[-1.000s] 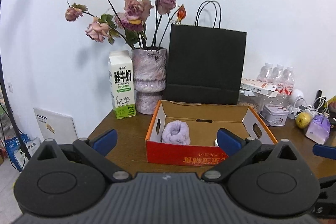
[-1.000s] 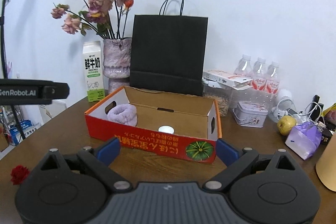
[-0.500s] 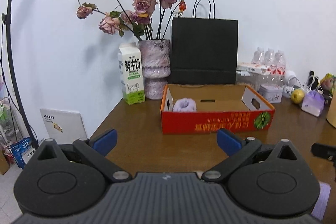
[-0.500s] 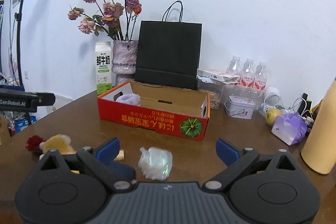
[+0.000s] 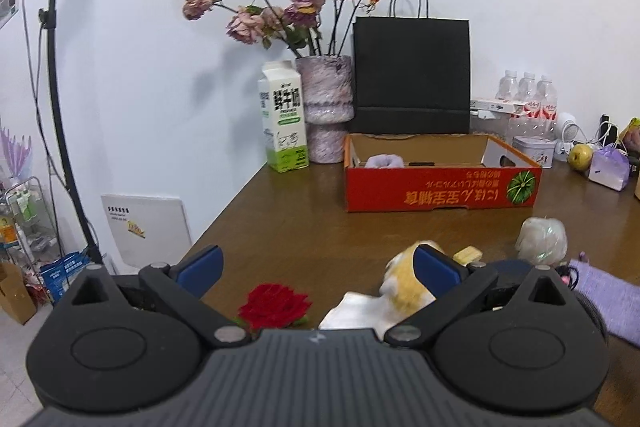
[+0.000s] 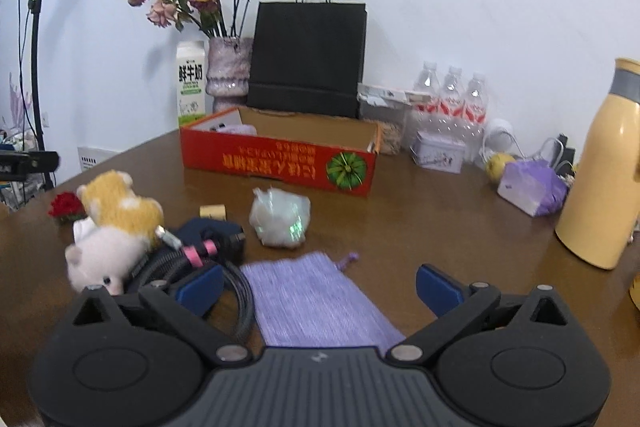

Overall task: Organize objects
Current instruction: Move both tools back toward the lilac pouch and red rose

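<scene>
2 claws have pulled back from the red box on the table; right claw, just opened wider, empty over the purple pouch; left claw open, empty. Pouch likely next.

yellow bottle cut off right; box contents mostly hidden.

A vase of dried roses stands between a milk carton and a black paper bag; water bottles line the wall. A yellow flask stands far right
</scene>
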### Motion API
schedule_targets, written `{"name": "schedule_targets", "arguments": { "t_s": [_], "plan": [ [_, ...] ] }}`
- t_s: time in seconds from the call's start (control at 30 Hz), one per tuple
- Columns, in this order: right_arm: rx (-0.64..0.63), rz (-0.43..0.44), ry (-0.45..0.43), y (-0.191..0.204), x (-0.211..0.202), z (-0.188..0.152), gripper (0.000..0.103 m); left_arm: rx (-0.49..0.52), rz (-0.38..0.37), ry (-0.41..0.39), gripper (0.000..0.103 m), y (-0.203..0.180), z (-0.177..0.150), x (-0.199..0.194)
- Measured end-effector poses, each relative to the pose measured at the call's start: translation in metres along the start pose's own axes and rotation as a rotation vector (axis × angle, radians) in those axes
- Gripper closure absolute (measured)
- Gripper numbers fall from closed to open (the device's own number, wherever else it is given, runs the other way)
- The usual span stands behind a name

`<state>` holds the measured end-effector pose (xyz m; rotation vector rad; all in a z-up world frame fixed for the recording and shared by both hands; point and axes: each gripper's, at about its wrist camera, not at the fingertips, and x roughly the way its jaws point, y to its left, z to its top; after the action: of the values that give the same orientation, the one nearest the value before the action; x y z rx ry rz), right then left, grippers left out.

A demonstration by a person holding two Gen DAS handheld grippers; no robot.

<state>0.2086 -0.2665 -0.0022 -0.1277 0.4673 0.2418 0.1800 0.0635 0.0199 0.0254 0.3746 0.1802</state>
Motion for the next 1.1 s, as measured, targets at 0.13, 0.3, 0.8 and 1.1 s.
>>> {"name": "schedule_targets", "arguments": {
  "t_s": [0.13,0.3,0.8,1.1],
  "plan": [
    [0.002,-0.005,0.020,-0.004,-0.002,-0.011,0.000,-0.010,0.011,0.012,0.000,0.010,-0.010,-0.005],
    [0.008,-0.004,0.054,-0.011,-0.002,-0.026,0.000,-0.038,0.009,0.029,0.000,0.023,-0.024,-0.013],
    [-0.046,0.101,0.232,-0.018,0.071,-0.020,0.000,-0.051,0.023,0.067,0.000,0.038,-0.035,-0.010],
    [0.004,0.146,0.219,-0.029,0.097,-0.014,0.000,-0.066,0.027,0.080,0.000,0.043,-0.036,-0.006]
  ]
}}
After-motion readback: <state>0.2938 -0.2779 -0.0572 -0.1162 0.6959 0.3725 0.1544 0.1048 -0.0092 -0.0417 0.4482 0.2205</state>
